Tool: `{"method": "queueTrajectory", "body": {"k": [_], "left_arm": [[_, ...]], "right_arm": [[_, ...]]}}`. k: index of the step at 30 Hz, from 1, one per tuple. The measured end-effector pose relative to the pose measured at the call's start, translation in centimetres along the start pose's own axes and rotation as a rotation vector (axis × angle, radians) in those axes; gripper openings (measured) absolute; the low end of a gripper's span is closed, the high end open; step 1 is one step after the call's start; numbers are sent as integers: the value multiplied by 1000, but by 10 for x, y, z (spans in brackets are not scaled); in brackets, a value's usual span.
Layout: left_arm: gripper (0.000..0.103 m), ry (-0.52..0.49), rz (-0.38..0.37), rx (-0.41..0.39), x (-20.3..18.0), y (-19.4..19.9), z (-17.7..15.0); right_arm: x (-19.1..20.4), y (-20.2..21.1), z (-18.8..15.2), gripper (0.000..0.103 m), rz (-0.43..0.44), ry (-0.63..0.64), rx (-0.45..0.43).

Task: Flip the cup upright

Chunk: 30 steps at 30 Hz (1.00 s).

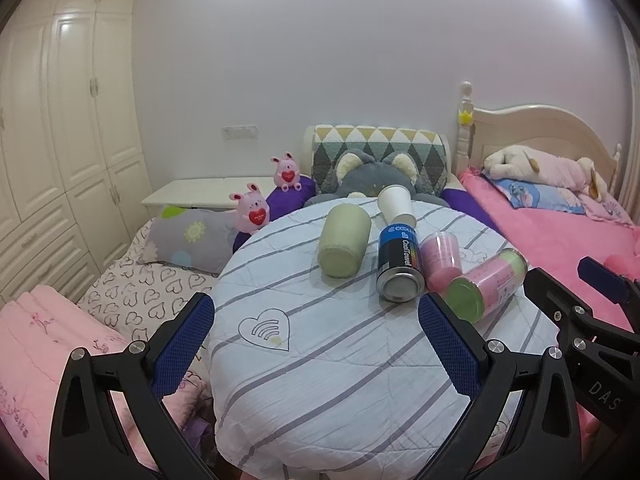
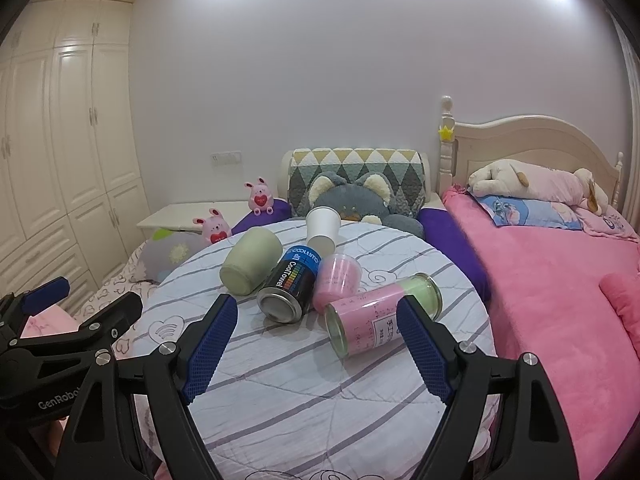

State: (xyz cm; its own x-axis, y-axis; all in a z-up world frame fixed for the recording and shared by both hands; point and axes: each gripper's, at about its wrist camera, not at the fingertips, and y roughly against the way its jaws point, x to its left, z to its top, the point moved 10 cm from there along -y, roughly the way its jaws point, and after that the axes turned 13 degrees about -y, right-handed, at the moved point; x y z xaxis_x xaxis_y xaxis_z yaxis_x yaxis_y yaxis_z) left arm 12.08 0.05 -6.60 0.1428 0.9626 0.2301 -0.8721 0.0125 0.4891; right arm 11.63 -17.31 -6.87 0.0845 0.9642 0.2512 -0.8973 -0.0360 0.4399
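A round table with a striped white cloth (image 1: 320,360) (image 2: 300,392) holds several toppled containers. A white paper cup (image 1: 396,204) (image 2: 322,228) lies at the far side. A pale green cup (image 1: 344,246) (image 2: 250,266) lies on its side, base toward me. A blue-black can (image 1: 398,264) (image 2: 290,282), a small pink cup (image 1: 440,258) (image 2: 338,282) and a pink-and-green jar (image 1: 486,286) (image 2: 380,316) lie beside it. My left gripper (image 1: 316,340) is open and empty, short of the objects. My right gripper (image 2: 316,344) is open and empty, just short of the can and jar.
A pink bed (image 2: 560,280) with plush toys lies to the right. A grey cat cushion (image 1: 376,178) sits behind the table. Two pink bunny toys (image 1: 252,208) and pillows lie to the left, with a cream wardrobe (image 1: 60,140) beyond.
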Motion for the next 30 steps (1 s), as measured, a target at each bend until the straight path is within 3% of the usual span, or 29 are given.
{"method": "queueTrajectory", "body": {"k": [30], "left_arm": [[103, 27, 15, 55, 13, -28, -6]], "right_arm": [[-9, -10, 1, 83, -7, -2, 21]]}}
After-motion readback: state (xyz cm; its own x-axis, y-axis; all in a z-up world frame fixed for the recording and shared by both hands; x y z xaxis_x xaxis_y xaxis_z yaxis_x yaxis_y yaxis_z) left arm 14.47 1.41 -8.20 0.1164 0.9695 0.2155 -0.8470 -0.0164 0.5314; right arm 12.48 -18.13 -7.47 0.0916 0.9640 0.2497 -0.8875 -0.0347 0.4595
